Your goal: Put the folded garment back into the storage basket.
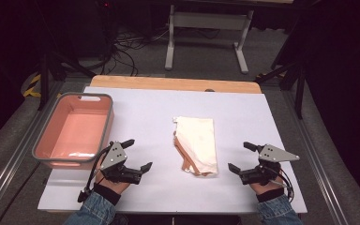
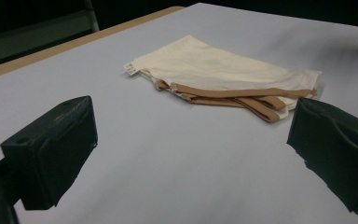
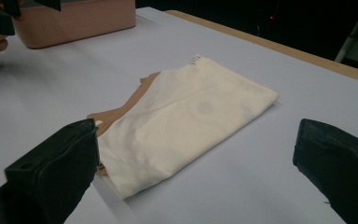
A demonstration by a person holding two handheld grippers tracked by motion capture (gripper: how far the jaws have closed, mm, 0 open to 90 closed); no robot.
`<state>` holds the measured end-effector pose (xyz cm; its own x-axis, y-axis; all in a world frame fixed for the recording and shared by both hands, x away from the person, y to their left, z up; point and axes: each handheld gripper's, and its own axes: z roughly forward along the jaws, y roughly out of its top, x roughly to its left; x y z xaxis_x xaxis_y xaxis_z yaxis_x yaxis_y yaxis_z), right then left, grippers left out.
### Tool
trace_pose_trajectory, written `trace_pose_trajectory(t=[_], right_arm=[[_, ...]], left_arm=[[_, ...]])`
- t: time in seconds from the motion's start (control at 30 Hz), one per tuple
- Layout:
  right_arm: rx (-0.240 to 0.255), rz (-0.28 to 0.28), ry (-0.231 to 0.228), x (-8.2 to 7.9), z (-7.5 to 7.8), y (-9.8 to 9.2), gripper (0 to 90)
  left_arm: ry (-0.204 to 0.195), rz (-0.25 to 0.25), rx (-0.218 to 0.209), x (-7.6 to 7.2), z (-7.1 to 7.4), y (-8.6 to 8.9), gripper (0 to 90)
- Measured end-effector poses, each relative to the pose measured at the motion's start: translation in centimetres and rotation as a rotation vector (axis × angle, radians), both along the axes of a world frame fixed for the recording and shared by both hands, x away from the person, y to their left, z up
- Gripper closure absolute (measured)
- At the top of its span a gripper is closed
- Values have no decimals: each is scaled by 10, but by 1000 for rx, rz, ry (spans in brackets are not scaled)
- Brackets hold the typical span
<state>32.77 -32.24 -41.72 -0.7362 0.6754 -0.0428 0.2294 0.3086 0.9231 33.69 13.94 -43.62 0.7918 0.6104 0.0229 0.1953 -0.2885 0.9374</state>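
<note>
White tabletop carries a folded cream garment with tan trim, likely shorts, midway between the grippers. Left gripper and right gripper are both released, holding nothing. Pinch all folded layers together before lifting toward the pink bin.

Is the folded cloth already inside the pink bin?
No: in the high view the folded cloth lies on the white table, apart from the pink bin at the left.

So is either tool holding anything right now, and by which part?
Nothing is held. The left tool and right tool both stand open, apart from the folded cloth.
</note>
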Motion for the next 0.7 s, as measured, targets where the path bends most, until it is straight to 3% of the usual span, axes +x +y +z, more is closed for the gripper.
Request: trace_pose_trajectory(t=[0.17, 0.27, 0.7], right_arm=[[-4, -2, 3, 0, 0, 0, 10], [-3, -2, 0, 0, 0, 0, 10], [-2, 7, 13, 1, 2, -2, 14]], left_arm=[[8, -13, -8, 1, 2, -2, 28], [28, -39, -60, 3, 7, -3, 27], [32, -108, 0, 12, 22, -22, 7]])
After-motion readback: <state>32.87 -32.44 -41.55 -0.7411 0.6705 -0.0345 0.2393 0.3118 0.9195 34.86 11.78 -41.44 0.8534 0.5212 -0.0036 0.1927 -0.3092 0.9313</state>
